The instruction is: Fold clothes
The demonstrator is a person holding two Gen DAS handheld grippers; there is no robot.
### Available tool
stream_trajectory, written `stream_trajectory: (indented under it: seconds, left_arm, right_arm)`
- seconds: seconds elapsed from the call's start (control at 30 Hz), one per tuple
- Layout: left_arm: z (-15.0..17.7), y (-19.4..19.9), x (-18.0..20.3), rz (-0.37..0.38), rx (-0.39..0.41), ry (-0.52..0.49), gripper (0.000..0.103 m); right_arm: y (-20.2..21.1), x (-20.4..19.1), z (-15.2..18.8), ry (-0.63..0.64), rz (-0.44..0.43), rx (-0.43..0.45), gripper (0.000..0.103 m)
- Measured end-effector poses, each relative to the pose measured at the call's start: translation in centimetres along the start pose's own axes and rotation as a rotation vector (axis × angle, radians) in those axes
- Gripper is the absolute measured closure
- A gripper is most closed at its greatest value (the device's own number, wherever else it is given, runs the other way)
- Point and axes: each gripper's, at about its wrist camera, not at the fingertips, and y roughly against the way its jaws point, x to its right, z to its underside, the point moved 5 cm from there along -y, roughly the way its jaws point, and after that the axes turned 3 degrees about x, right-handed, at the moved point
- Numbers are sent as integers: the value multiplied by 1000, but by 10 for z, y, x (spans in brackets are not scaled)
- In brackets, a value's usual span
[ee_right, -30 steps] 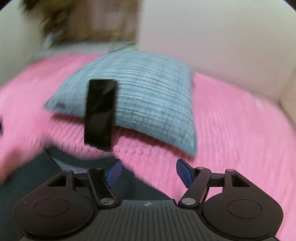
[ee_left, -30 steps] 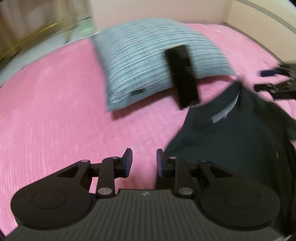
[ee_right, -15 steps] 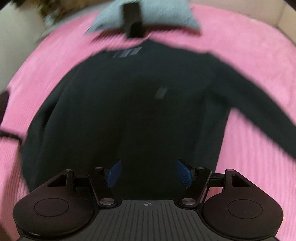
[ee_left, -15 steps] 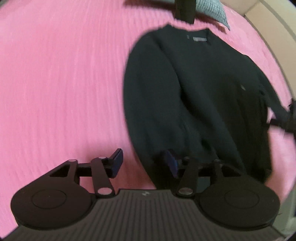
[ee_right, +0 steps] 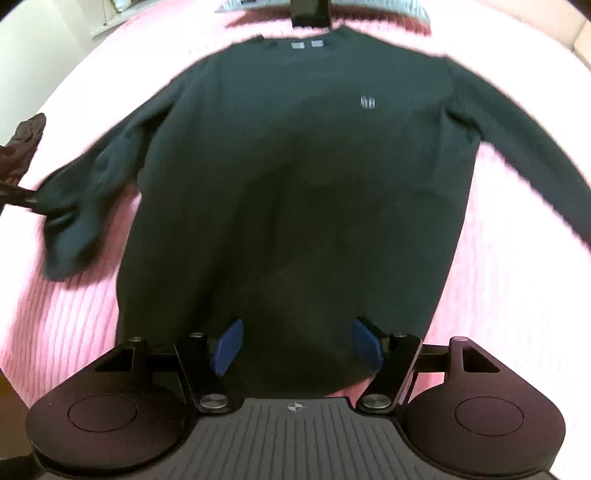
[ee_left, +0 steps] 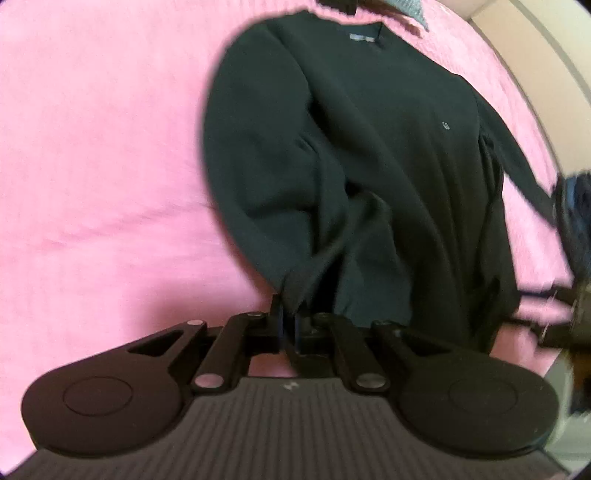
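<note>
A dark sweater [ee_right: 295,166] lies flat, front up, on a pink bedspread [ee_right: 517,295], collar at the far end and both sleeves spread out. My left gripper [ee_left: 289,317] points steeply down at the cuff of the left sleeve [ee_left: 295,280]. Its jaws are closing tight, and the bunched cuff is pinched between the pads. In the right wrist view that sleeve [ee_right: 70,221] is lifted and rumpled at the left edge. My right gripper [ee_right: 295,345] hovers over the sweater's hem. Its blue pads [ee_right: 227,347] stand wide apart with nothing between them.
A grey striped pillow [ee_right: 406,7] lies beyond the collar, and a flat black object [ee_right: 308,13] rests against it. The bed's pale wooden frame [ee_left: 546,55] runs along the far right. Pink bedspread [ee_left: 92,147] stretches left of the sweater.
Both views swung down from the pillow to the sweater's near end. The left jaws widened beside the sleeve, then closed on its cuff. The right jaws kept the same width.
</note>
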Motion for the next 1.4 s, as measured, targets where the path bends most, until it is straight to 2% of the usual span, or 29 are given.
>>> stream_trajectory:
  seconds: [0.1, 0.2, 0.3, 0.33, 0.43, 0.5, 0.6, 0.7, 0.87, 0.9, 0.93, 0.97, 1.0, 1.07, 1.17, 1.23, 1.33, 1.37, 1.4]
  left_arm:
    - [2, 62, -43, -147, 35, -84, 101]
    - [-6, 112, -104, -365, 96, -131, 100]
    - [-16, 135, -160, -533, 160, -33, 95]
    - [-14, 137, -166, -563, 181, -9, 87]
    - [6, 118, -138, -477, 170, -32, 72]
    - [21, 104, -118, -414, 160, -50, 71]
    - [56, 64, -58, -229, 87, -140, 68]
    - [82, 32, 4, -65, 24, -237, 66]
    - [109, 13, 74, 51, 7, -333, 64]
    - [113, 11, 81, 65, 4, -346, 64]
    - [115, 13, 86, 73, 1, -365, 64]
    - [115, 12, 91, 76, -1, -391, 64]
    - [116, 11, 98, 72, -2, -420, 64]
    - [115, 6, 109, 66, -9, -450, 62]
    - [112, -5, 122, 55, -24, -462, 62]
    - [110, -12, 130, 49, -33, -465, 62]
    - [107, -23, 133, 40, -43, -398, 62]
    - [107, -26, 134, 38, -45, -374, 62]
    - [105, -29, 136, 39, -45, -339, 61]
  right_arm:
    - [6, -5, -11, 12, 2, 24, 34]
    - [8, -11, -12, -3, -9, 23, 34]
    - [8, -17, -10, -21, -11, 15, 34]
    - [7, -17, -9, -26, -3, 10, 34]
    - [8, -13, -2, -56, 51, -7, 34]
    - [9, -5, 2, -112, 86, -20, 34]
    - [4, -6, 2, -161, 104, -14, 34]
    - [-10, -19, -2, -191, 76, -5, 34]
    - [-34, -21, -4, -189, 128, -17, 35]
    - [-36, -16, -1, -178, 143, -26, 64]
    - [-35, -10, 2, -177, 151, -35, 83]
    - [-27, -2, 6, -192, 152, -39, 83]
    - [-17, 6, 12, -210, 153, -34, 90]
    - [11, 24, 30, -236, 180, -26, 92]
    - [50, 63, 74, -313, 254, -58, 91]
    - [60, 78, 95, -316, 284, -88, 91]
    - [66, 92, 117, -286, 314, -135, 90]
    - [66, 94, 121, -274, 313, -140, 87]
    - [63, 91, 119, -261, 295, -127, 66]
